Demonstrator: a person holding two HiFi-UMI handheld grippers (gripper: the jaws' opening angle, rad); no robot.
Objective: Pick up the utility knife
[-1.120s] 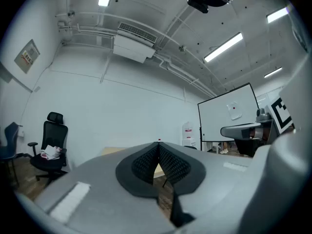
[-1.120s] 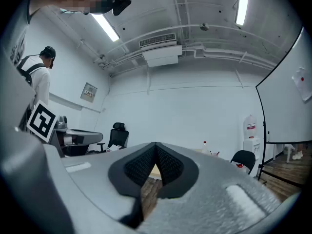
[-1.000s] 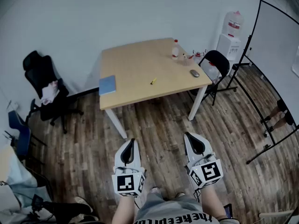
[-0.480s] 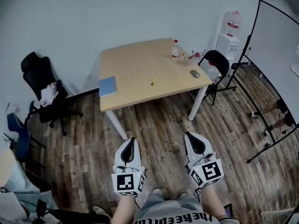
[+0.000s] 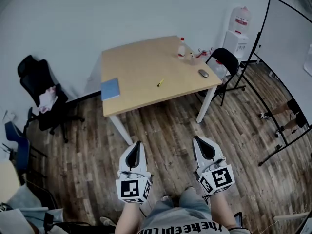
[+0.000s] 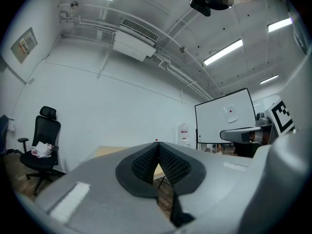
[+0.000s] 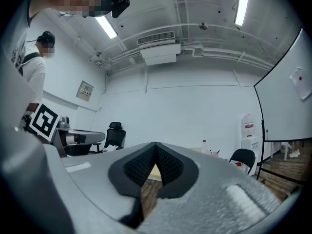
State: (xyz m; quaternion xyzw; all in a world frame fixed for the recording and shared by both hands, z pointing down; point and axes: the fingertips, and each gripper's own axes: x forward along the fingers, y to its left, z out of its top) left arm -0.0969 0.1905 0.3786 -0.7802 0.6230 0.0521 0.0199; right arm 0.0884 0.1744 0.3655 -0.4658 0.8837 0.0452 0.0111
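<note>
Head view: the knife (image 5: 160, 83), small and yellow, lies mid-bench (image 5: 141, 62), well apart from both grippers. The left gripper (image 5: 137, 144) and right gripper (image 5: 197, 140) are pressed together, empty. The knife is probably light, stiff and slim; pinch it across mid-handle.

The floor (image 5: 165, 128) was free up to the table (image 5: 141, 62); its top was bare around the knife (image 5: 160, 83); a chair (image 5: 225, 62) stood at right.
</note>
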